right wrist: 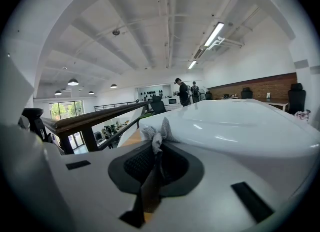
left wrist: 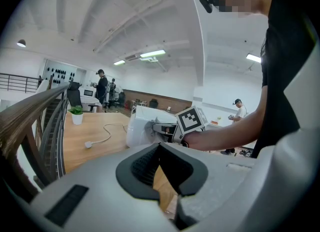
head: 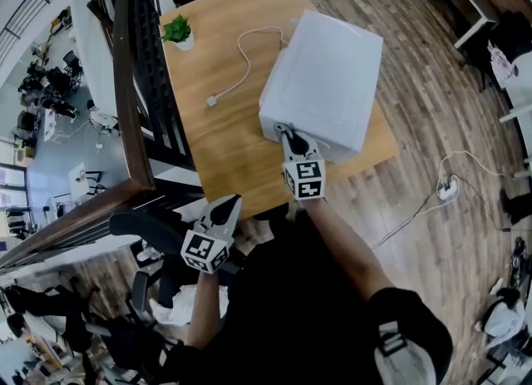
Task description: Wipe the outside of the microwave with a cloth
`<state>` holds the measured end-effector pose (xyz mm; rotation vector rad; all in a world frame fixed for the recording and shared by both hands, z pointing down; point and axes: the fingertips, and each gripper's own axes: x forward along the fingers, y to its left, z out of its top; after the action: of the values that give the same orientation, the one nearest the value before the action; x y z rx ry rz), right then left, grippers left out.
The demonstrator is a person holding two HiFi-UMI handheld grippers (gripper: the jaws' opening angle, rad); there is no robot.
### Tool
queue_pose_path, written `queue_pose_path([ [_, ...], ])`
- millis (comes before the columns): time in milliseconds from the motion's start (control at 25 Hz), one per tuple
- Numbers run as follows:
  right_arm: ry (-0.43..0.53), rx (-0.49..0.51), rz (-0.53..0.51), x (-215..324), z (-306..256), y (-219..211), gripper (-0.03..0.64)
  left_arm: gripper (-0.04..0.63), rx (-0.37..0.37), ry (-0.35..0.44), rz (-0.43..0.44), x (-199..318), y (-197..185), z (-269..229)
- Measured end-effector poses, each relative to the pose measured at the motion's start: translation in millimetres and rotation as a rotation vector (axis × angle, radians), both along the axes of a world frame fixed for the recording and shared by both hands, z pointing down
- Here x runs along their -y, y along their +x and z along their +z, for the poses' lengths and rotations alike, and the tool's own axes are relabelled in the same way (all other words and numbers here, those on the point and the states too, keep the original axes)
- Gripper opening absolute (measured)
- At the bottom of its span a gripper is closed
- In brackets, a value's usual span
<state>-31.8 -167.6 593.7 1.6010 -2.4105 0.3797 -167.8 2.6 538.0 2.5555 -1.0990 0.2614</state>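
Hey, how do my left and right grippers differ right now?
The right gripper is clamped on a cloth; the left gripper is shut on nothing. The right gripper is up at the microwave's near edge, while the left gripper sits by the table's front edge, away from the microwave. Both have their jaws closed.

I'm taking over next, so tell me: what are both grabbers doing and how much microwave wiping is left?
Right gripper: shut on a small grey cloth, held against the near edge of the white box-shaped microwave.
Left gripper: shut, empty, hanging back off the wooden table.
Done: wiping seems begun; how much, can't tell.
Left: likely the top and other sides. Mind the loose white cord on the table.
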Motion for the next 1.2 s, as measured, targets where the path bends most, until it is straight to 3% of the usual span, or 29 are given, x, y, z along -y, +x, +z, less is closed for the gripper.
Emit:
queue_pose_path([
  [920,-0.015,0.029,-0.035,20.8,3.5,-42.7,0.023,0.0,0.006,-0.016,-0.052,15.4,-14.4,1.8],
  [1200,-0.019,-0.003,-0.047,17.9,1.9,-45.3,0.023,0.0,0.005,-0.007,-0.057,15.3,-13.3,1.2],
])
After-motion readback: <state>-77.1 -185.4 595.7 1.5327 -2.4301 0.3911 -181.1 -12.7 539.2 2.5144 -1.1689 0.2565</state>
